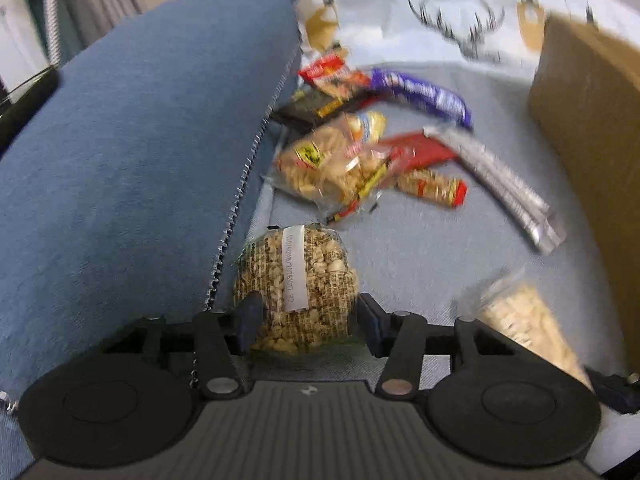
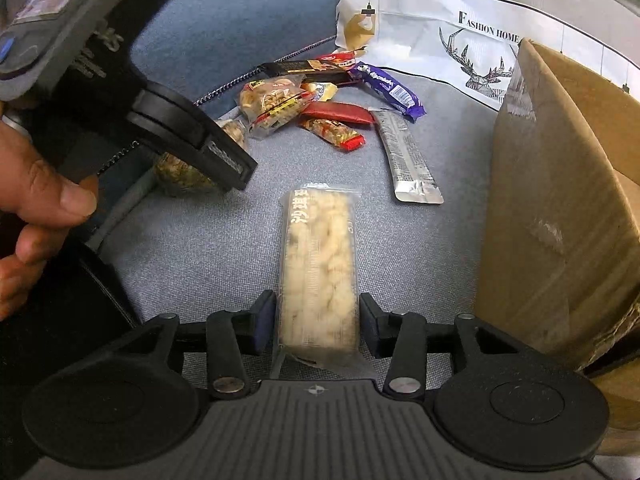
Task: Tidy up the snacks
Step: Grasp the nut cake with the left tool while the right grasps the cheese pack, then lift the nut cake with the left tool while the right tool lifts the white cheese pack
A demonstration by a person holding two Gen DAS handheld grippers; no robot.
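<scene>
My left gripper (image 1: pixel 308 320) is shut on a round clear pack of nuts (image 1: pixel 296 288) with a white label, beside the blue cushion (image 1: pixel 132 152). In the right wrist view that gripper (image 2: pixel 224 160) stands over the nut pack (image 2: pixel 180 172). My right gripper (image 2: pixel 318 320) is closed around a long clear pack of pale puffed snack (image 2: pixel 320 264) that lies on the grey sofa seat (image 2: pixel 200 248). The same pack shows blurred in the left wrist view (image 1: pixel 520 320). A pile of snacks lies further back: peanut bag (image 2: pixel 272 104), red bars (image 2: pixel 340 114), purple bar (image 2: pixel 390 90), silver sachet (image 2: pixel 406 156).
An open cardboard box (image 2: pixel 560 208) stands at the right on the seat. A white printed cloth (image 2: pixel 460 28) covers the sofa back. The person's hand (image 2: pixel 36 208) holds the left gripper at the left edge.
</scene>
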